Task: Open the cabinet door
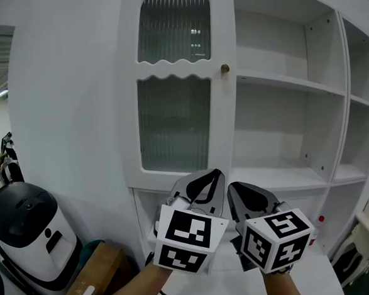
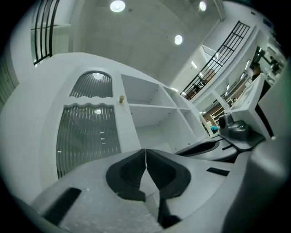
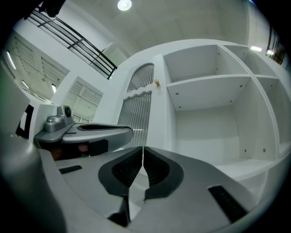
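Cabinet door (image 1: 176, 122) far ahead, left of open shelves (image 1: 281, 82); knob (image 1: 225, 68) on its right edge. Left gripper (image 1: 213, 176) and right gripper (image 1: 234, 190) both jaws together, empty, well below knob. Risk: shut jaws only bump small knob, slip off

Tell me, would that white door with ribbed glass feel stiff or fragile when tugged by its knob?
The door probably swings as one rigid panel. Its ribbed glass looks breakable, so pull gently. The small round knob may slip from a pinch.
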Action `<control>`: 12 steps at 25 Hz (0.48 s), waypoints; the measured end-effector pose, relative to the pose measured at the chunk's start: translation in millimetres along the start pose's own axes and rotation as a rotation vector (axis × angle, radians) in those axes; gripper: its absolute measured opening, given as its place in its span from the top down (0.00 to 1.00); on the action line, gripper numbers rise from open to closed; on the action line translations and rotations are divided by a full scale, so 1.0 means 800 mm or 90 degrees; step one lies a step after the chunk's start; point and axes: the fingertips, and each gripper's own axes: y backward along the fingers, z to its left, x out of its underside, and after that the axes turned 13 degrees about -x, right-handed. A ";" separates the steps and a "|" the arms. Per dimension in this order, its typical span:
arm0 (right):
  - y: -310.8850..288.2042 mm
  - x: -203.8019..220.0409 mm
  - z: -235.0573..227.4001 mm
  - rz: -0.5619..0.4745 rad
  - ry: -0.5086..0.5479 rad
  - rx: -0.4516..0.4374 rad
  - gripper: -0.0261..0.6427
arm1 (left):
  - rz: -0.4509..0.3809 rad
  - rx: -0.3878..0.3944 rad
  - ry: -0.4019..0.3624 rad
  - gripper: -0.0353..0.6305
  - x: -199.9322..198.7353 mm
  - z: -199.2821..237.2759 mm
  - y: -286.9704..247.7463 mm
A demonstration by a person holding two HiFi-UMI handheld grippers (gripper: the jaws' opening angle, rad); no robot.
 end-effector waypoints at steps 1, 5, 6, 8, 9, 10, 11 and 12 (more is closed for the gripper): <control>-0.002 -0.003 -0.003 -0.004 0.002 -0.005 0.93 | -0.006 -0.005 -0.008 0.93 -0.004 0.001 -0.004; -0.008 -0.019 -0.015 -0.023 0.015 -0.025 0.93 | -0.037 -0.031 -0.043 0.93 -0.026 0.007 -0.023; -0.010 -0.023 -0.019 -0.028 0.017 -0.032 0.93 | -0.044 -0.039 -0.052 0.93 -0.032 0.008 -0.027; -0.015 -0.030 -0.025 -0.036 0.020 -0.049 0.93 | -0.058 -0.059 -0.072 0.93 -0.043 0.011 -0.036; -0.018 -0.033 -0.028 -0.038 0.022 -0.057 0.93 | -0.066 -0.069 -0.082 0.93 -0.049 0.013 -0.041; -0.020 -0.035 -0.032 -0.041 0.023 -0.065 0.93 | -0.074 -0.081 -0.092 0.93 -0.054 0.015 -0.045; -0.023 -0.037 -0.035 -0.043 0.023 -0.073 0.93 | -0.082 -0.092 -0.101 0.92 -0.059 0.018 -0.049; -0.025 -0.039 -0.037 -0.045 0.023 -0.082 0.93 | -0.089 -0.103 -0.109 0.92 -0.063 0.020 -0.053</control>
